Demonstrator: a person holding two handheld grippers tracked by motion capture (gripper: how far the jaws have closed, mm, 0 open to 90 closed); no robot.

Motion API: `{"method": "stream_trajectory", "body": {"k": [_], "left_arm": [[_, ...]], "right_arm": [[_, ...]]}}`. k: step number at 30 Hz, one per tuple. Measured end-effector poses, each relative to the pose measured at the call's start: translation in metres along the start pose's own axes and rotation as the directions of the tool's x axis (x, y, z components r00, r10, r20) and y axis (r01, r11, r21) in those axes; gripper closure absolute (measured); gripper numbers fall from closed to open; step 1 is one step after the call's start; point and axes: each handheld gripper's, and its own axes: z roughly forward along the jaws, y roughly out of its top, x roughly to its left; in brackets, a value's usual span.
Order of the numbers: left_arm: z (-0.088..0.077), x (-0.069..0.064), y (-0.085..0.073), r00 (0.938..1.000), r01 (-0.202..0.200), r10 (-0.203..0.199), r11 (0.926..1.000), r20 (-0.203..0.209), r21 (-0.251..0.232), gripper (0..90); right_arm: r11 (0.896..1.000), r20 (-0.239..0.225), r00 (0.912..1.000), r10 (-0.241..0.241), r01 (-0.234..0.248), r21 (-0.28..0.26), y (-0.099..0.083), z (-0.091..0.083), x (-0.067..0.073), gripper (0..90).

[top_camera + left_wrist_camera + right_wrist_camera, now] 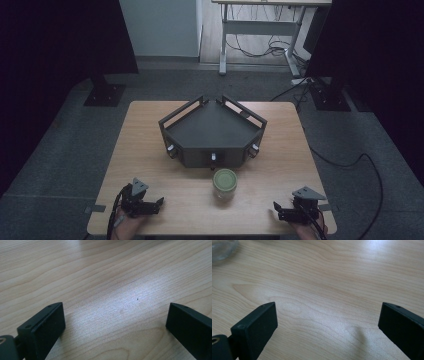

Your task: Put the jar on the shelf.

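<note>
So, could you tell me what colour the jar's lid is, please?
Pale green; the jar lid shows best in the high view.

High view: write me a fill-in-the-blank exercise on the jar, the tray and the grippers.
1. The glass jar has a ____ lid.
2. The jar stands on the wooden table just in front of the dark ____.
3. The left hand-held gripper and the right hand-held gripper both have their jaws ____.

Missing words: green; tray; open
</note>
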Motion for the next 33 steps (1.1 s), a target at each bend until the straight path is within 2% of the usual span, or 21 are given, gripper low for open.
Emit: {"method": "stream_trajectory", "body": {"k": [13, 23, 33], "left_arm": [[0.000, 0.000, 0.000, 1.0000, 0.002, -0.002, 1.0000, -0.002, 0.000, 1.6], [0.000, 0.000, 0.000, 1.0000, 0.002, -0.002, 1.0000, -0.002, 0.000, 1.6], [0.000, 0.000, 0.000, 1.0000, 0.002, -0.002, 1.0000, -0.002, 0.000, 1.6]], "right_arm": [[0.999, -0.032, 0.9993, -0.021, 0.020, -0.045, 0.014, -0.008, 0.008, 1.7], [0.998, -0.072, 0.9971, -0.027, 0.022, -0.061, 0.022, -0.010, 0.015, 1.7], [0.997, -0.083, 0.9959, -0.037, 0.032, -0.066, 0.030, -0.009, 0.020, 1.7]]}}
